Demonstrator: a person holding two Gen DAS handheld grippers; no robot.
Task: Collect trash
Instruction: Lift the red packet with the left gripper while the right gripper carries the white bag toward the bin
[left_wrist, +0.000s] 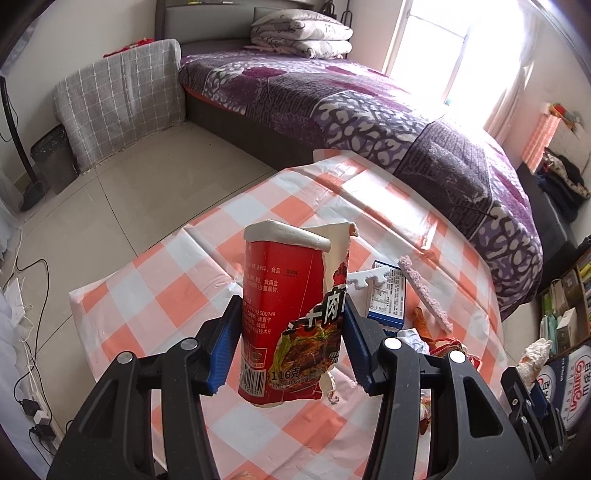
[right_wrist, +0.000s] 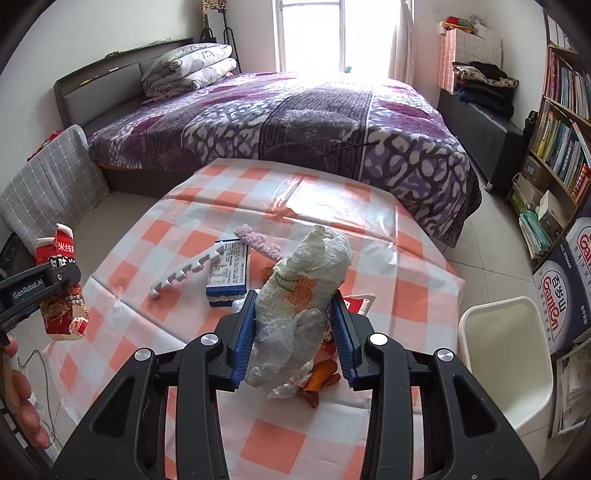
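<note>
My left gripper (left_wrist: 288, 347) is shut on a torn red noodle cup (left_wrist: 291, 314), held upright above the checked table (left_wrist: 166, 302). The same cup (right_wrist: 61, 291) and the left gripper (right_wrist: 48, 284) show at the left edge of the right wrist view. My right gripper (right_wrist: 295, 332) is shut on a crumpled white plastic bag with orange print (right_wrist: 299, 306), lifted over the table (right_wrist: 332, 229). Below it lie orange scraps (right_wrist: 321, 376). On the table sit a blue box (right_wrist: 229, 271), a white comb-like strip (right_wrist: 184, 273) and a pink fuzzy strip (right_wrist: 258, 243).
A white bin (right_wrist: 506, 365) stands on the floor right of the table. A bed with a purple cover (right_wrist: 295, 125) lies behind it. Bookshelves (right_wrist: 557, 122) and a water carton (right_wrist: 561, 291) line the right wall. Cables (left_wrist: 26, 332) run along the floor at left.
</note>
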